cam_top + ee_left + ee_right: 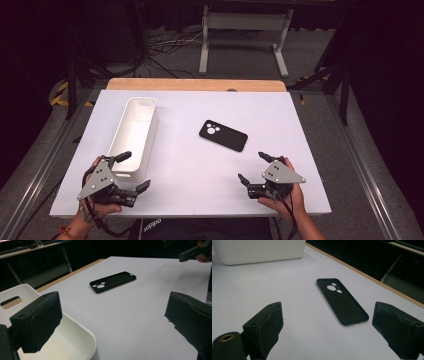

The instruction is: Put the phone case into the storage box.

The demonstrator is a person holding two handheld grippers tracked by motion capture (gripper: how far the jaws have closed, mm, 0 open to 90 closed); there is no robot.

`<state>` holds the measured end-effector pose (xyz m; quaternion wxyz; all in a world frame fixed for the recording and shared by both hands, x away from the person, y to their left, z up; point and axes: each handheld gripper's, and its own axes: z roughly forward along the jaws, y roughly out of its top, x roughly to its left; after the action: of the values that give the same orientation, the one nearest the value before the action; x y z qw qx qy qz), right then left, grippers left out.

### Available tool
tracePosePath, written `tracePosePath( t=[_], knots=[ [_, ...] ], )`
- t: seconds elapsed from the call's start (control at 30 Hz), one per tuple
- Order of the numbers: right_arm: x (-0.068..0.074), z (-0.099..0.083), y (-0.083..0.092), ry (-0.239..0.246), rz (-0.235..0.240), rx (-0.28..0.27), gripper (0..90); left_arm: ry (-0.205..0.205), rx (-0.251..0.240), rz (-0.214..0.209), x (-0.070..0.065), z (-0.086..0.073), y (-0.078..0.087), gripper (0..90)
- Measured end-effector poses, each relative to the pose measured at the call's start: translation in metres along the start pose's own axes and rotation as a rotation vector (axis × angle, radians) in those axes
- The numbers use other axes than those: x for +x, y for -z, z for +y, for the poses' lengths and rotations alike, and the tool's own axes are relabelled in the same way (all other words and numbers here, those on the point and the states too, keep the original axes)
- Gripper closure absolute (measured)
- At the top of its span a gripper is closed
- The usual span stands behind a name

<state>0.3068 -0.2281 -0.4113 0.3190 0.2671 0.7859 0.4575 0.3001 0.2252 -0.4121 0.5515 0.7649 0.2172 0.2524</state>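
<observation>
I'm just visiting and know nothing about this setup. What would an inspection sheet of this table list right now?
Surface: white tabletop with a wooden strip along the far edge.
Job's things: black phone case lying flat, camera cutouts up, near the middle; white oblong bin to its left, nothing seen in the part of it that shows.
Clutter: nothing seen.
Grippers: left gripper with jaws open, one jaw over the bin's near end; right gripper with jaws open, short of the case; neither holds anything.
Cables: one trails from each gripper; a tangle lies on the floor beyond the table.
Surroundings: dark room, white metal stand behind the table.
</observation>
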Motion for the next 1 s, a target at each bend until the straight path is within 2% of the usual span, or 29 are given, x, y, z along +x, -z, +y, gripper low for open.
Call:
tracePosePath(
  t=[0.1, 0.17, 0.2, 0.3, 0.4, 0.5, 0.57, 0.77, 1.0],
  knots=[
    [0.001, -0.001, -0.001, -0.002, 0.016, 0.014, 9.8, 0.006, 0.014, 0.011, -0.002, 0.0, -0.003, 1.9],
    [0.003, -0.001, -0.001, -0.001, 0.027, 0.018, 9.8, 0.0, 0.011, 0.006, -0.003, 0.0, -0.004, 1.9],
    [0.003, 0.0, -0.003, -0.004, 0.032, 0.022, 9.7, -0.02, 0.015, 0.001, -0.004, 0.001, -0.003, 1.9],
    [0.003, 0.001, -0.006, 0.001, 0.038, 0.036, 9.3, -0.011, 0.007, -0.013, -0.004, -0.001, -0.002, 2.1],
    [0.005, 0.001, -0.016, -0.003, 0.036, 0.07, 8.7, -0.03, 0.016, -0.025, -0.003, -0.003, 0.0, 3.2],
    [0.005, 0.001, -0.022, -0.022, 0.056, 0.1, 9.8, -0.045, 0.036, -0.024, -0.003, -0.004, -0.001, 3.1],
    [0.006, 0.002, -0.024, -0.003, 0.052, 0.108, 9.8, -0.057, 0.049, -0.019, -0.004, -0.005, -0.001, 3.2],
    [-0.007, 0.013, -0.026, -0.04, 0.056, 0.082, 9.3, -0.046, 0.05, 0.001, 0.0, -0.007, 0.004, 4.3],
    [-0.019, 0.028, -0.032, -0.013, 0.048, 0.096, 9.9, -0.033, 0.051, 0.015, 0.005, -0.007, 0.006, 4.8]
  ],
)
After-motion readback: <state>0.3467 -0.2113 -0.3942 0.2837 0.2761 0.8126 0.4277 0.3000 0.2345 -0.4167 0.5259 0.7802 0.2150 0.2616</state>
